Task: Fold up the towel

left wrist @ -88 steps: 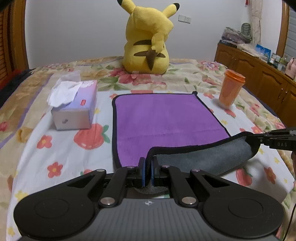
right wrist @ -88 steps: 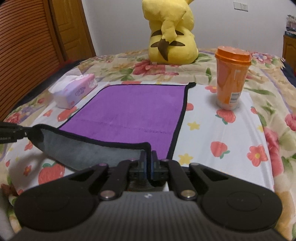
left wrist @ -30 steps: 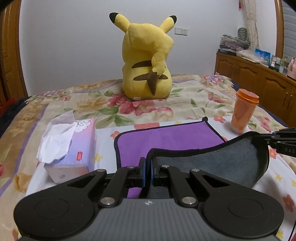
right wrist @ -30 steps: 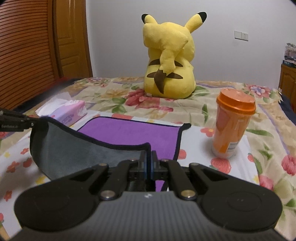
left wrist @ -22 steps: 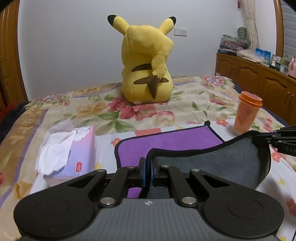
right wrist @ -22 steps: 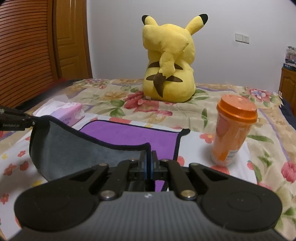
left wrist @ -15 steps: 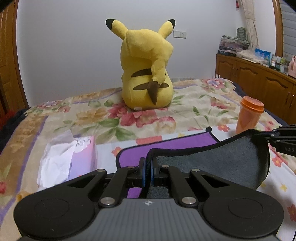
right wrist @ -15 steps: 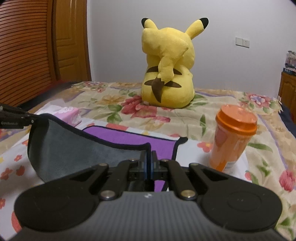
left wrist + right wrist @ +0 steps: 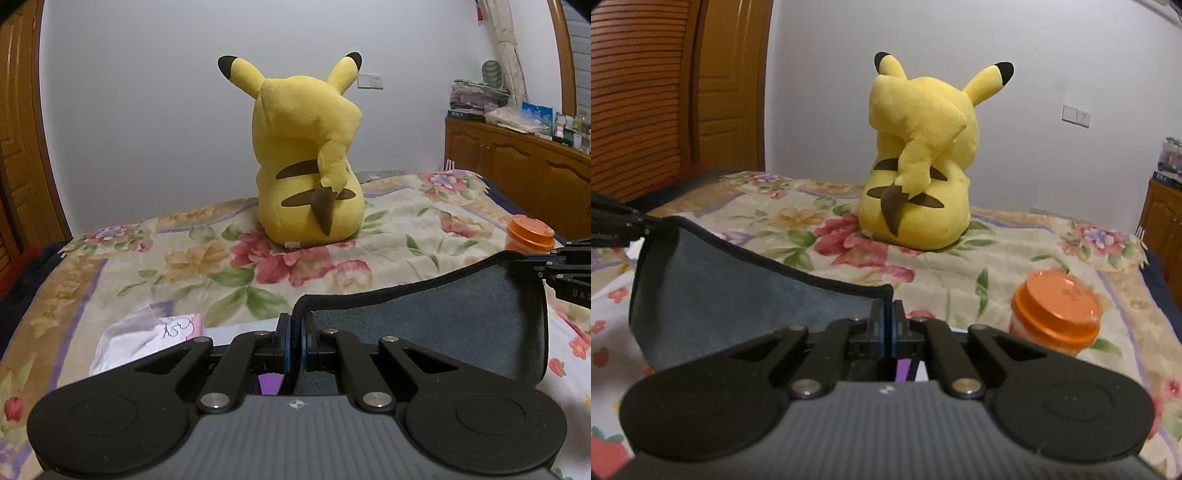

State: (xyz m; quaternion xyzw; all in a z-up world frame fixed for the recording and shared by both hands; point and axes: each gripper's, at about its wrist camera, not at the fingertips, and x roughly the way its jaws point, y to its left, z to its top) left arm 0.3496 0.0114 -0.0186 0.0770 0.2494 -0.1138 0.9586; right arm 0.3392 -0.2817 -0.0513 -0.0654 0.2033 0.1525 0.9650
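- Lifted higher than before, the towel (image 9: pixel 424 317) now hides nearly all its purple face; only a sliver shows under my fingers.
- My left gripper (image 9: pixel 294 338) pinches one black-edged corner, fingers closed tight on it.
- My right gripper (image 9: pixel 888 330) clamps the other corner; grey underside hangs between them above the bed (image 9: pixel 221 258).
- Lettering on the gripper bodies is too blurred to read.
- Orange cup (image 9: pixel 1057 317) and tissue box (image 9: pixel 147 332) sit lower in view; yellow plush (image 9: pixel 308 155) beyond.
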